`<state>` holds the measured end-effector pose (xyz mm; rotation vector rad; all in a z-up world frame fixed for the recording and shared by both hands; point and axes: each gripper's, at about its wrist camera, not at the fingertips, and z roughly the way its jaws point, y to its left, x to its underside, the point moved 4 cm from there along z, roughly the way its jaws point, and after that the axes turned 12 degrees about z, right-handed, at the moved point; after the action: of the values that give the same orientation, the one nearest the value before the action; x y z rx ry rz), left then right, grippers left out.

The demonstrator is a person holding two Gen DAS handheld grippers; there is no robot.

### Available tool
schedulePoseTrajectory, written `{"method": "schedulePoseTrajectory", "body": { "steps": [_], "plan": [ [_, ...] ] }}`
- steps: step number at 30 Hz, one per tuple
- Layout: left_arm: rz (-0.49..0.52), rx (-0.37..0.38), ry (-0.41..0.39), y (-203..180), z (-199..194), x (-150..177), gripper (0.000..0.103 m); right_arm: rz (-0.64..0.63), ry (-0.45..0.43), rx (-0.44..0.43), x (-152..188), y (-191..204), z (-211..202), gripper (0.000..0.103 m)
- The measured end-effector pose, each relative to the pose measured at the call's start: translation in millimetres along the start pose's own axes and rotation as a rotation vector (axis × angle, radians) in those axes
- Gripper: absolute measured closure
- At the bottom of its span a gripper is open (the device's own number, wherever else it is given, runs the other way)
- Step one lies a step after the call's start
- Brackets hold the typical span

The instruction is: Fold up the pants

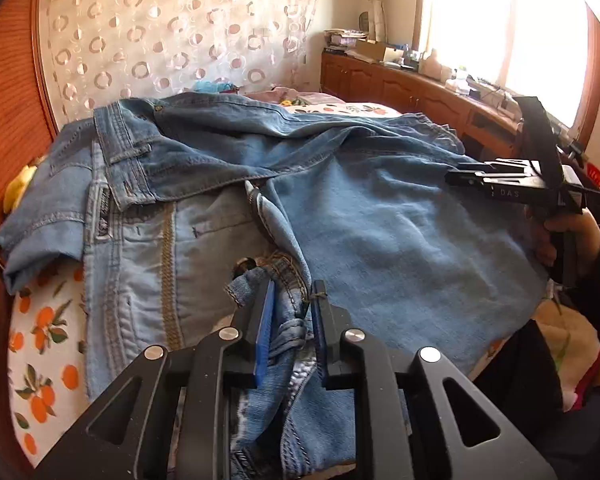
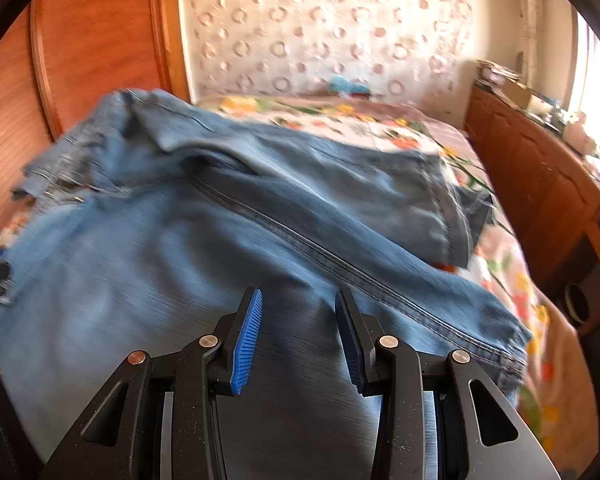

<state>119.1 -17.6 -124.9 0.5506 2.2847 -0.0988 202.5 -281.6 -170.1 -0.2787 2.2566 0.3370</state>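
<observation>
You have the pants point(image 1: 228, 184) spread across the bed point(image 1: 44, 344), covering most of its fruit-print sheet, with the waistband toward the wooden headboard point(image 1: 8, 92) and one leg already thrown over the other, so a first lengthwise fold looks roughly made but loose and wrinkled. What remains, by my reading, is to square that fold, smooth the rumpled upper layer and bring the length over on itself. Your left gripper point(image 1: 290, 312) pinches a bunched denim edge between its blue pads, the cloth gathered in a twisted wad there. Your right gripper point(image 2: 298, 332) hovers just above the broad pale leg panel with its jaws standing apart and nothing between them; from the left camera you see it point(image 1: 500, 182) side-on, held in your hand point(image 1: 560, 232). The right camera's picture is blurred, so seams and hems there are soft. Whether the pinched wad is a hem or a pocket corner I cannot tell, and the near edge of the pants is hidden behind both tools.
</observation>
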Motion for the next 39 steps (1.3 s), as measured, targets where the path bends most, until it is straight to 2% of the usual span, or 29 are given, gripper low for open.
{"method": "schedulePoseTrajectory", "body": {
  "steps": [3,6,12,15,19,23,27,33,39],
  "plan": [
    [-0.033,0.029,-0.011,-0.1,-0.7,6.1,0.080,0.012,0.004,-0.080,-9.3,28.7,-2.7,0.063],
    [-0.044,0.058,-0.013,-2.8,-1.6,12.4,0.072,-0.001,0.016,-0.185,-16.0,68.5,-0.1,0.064],
    [-0.062,0.075,-0.035,-4.8,-7.9,23.5,0.070,-0.031,0.047,-0.336,-24.4,141.5,11.5,0.063],
    [-0.102,0.101,-0.045,3.0,-9.7,26.6,0.070,-0.052,0.069,-0.382,-28.6,166.5,22.9,0.064],
    [-0.109,0.093,-0.042,5.4,-12.6,33.0,0.070,-0.073,0.116,-0.426,-34.1,191.0,42.8,0.064],
    [-0.117,0.085,-0.027,7.3,-12.6,40.9,0.070,-0.081,0.164,-0.448,-35.0,203.4,59.5,0.064],
    [-0.128,0.095,-0.028,9.7,-16.2,44.5,0.070,-0.104,0.210,-0.412,-27.9,199.2,73.4,0.064],
    [-0.158,0.114,-0.036,19.5,-33.1,45.0,0.070,-0.104,0.233,-0.385,-23.1,191.5,78.6,0.064],
    [-0.230,0.114,-0.074,49.5,-59.1,44.2,0.069,-0.094,0.231,-0.376,-16.1,183.2,76.9,0.064]
  ]
}}
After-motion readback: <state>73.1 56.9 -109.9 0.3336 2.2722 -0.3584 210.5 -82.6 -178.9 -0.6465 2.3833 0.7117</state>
